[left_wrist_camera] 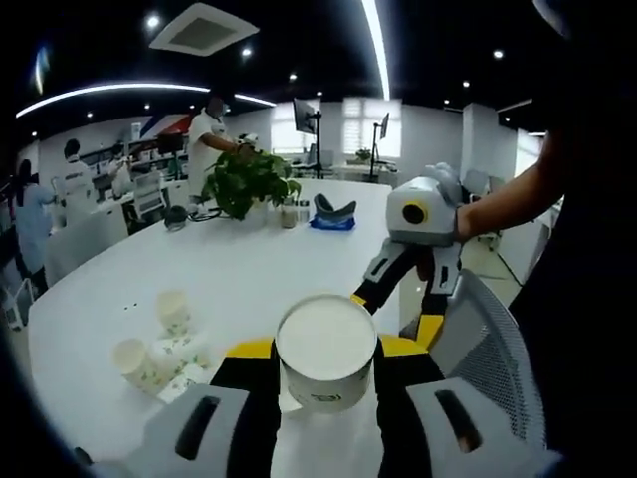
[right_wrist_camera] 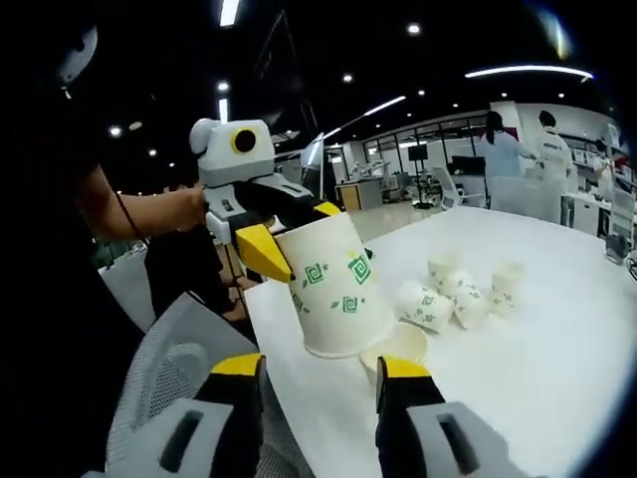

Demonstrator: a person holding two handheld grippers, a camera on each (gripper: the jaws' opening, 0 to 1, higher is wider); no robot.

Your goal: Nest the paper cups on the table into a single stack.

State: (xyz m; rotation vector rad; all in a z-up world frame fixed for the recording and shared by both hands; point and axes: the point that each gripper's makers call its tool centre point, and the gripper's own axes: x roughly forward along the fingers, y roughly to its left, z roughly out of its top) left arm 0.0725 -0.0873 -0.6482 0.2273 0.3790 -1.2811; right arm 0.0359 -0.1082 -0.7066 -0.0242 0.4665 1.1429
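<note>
My left gripper (left_wrist_camera: pixel 326 370) is shut on a white paper cup (left_wrist_camera: pixel 326 349) with green print, whose round white end faces its camera. In the right gripper view the same cup (right_wrist_camera: pixel 333 284) hangs tilted over the table's near edge, with the left gripper (right_wrist_camera: pixel 297 234) pinching its narrow end. My right gripper (right_wrist_camera: pixel 320 366) stands open just below that cup's wide rim, and another cup (right_wrist_camera: pixel 398 347) sits on the table by its right jaw. The right gripper (left_wrist_camera: pixel 395 315) also shows beyond the held cup. Several loose cups (left_wrist_camera: pixel 169 349) (right_wrist_camera: pixel 458 294) lie in a cluster on the table.
The white round table (left_wrist_camera: pixel 249 269) carries a potted plant (left_wrist_camera: pixel 249 181) and a blue object (left_wrist_camera: pixel 333 215) at its far side. A grey mesh chair (left_wrist_camera: pixel 498 349) (right_wrist_camera: pixel 169 368) stands at the near table edge. A person's arm (left_wrist_camera: pixel 508 194) holds the right gripper. People stand in the background.
</note>
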